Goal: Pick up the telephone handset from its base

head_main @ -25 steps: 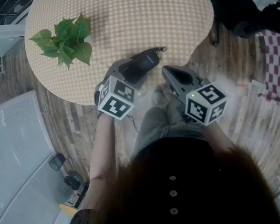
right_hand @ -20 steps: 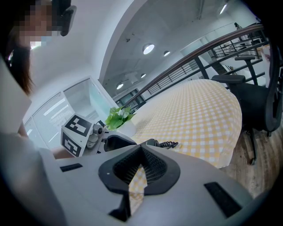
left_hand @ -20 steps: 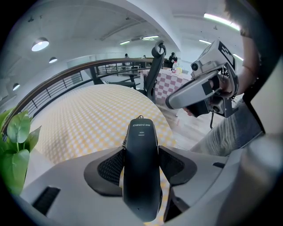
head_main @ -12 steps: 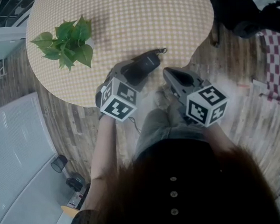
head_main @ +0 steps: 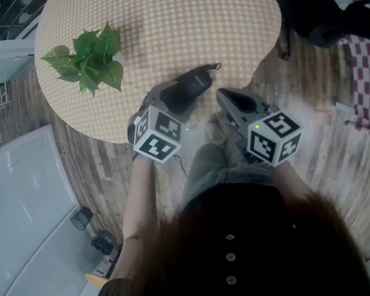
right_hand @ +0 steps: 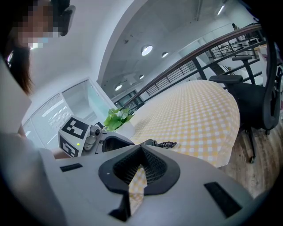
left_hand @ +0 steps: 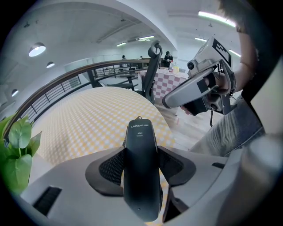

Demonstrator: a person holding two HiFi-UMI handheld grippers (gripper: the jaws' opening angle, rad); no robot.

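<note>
Now: slim glossy black handset (left_hand: 140, 176), white lettering near tip.

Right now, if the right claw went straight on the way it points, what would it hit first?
Probably the corded end of the black plastic telephone handset, just beyond the shut right claw; depth is unclear, so the yellow-checked tablecloth beneath might come first.

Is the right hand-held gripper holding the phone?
No, the right hand-held gripper has its jaws shut with nothing between them, and the telephone handset is apart from it.
</note>
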